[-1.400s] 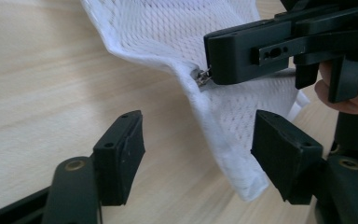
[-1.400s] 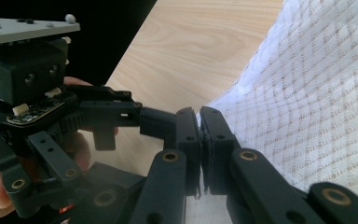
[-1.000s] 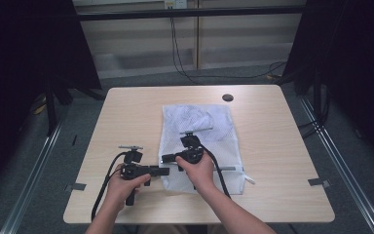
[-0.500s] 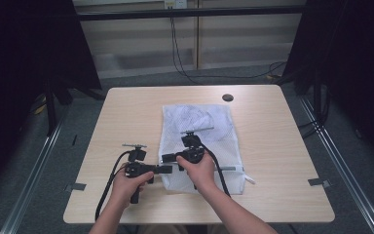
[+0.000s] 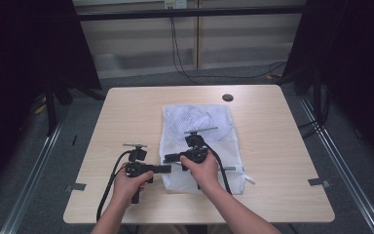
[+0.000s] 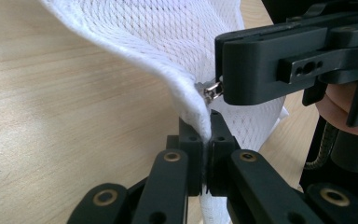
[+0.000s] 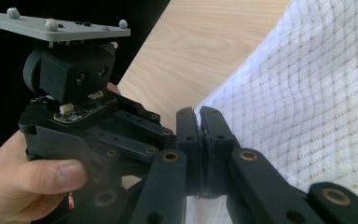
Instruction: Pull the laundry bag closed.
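The white mesh bag (image 5: 199,146) is spread flat on the light wooden surface (image 5: 126,112), right of centre, with its near left edge lifted between 2 hand-held grippers. In the high view the bag's edge and both sets of jaws are too small to be made out, and part of the bag is covered by the right hand (image 5: 205,170).

In the left gripper view, the left hand-held gripper (image 6: 204,133) is seen clamped on the bag's thick white hem, its jaws having just been closing. There the right one (image 6: 221,88) is seen pinching a small metal zipper pull (image 6: 211,91), though its tips are cut off.

In the right gripper view, the right hand-held gripper (image 7: 199,116) is closed at the bag's edge; the zipper pull is hidden there.
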The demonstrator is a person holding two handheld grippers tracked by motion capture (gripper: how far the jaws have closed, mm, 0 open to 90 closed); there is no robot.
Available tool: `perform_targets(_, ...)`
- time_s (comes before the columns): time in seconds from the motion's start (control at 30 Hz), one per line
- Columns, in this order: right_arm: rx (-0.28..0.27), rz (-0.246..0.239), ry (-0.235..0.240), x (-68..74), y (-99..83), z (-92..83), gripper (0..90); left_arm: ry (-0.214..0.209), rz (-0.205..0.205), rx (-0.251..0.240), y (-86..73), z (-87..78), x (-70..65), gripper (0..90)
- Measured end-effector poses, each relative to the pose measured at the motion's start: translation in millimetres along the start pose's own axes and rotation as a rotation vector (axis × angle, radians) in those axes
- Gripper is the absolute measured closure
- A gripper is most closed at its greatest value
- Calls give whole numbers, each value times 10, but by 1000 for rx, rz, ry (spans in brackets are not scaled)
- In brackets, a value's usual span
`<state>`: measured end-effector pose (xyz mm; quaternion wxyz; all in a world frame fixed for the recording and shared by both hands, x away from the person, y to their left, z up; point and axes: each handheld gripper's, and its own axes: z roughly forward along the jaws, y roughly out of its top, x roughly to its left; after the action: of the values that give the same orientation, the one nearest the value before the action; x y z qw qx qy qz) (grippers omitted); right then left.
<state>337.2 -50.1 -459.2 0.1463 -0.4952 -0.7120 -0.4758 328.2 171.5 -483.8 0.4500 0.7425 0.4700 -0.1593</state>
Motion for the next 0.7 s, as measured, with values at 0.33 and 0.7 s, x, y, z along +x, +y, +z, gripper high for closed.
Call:
perform_targets(0.33,5,11,16,-67,-22,-78,868,0,-14,-4,3,8,1,880)
perform_targets(0.7,8,6,26,-97,-47,-122,868,-1,-24,0,0,10,-21,881)
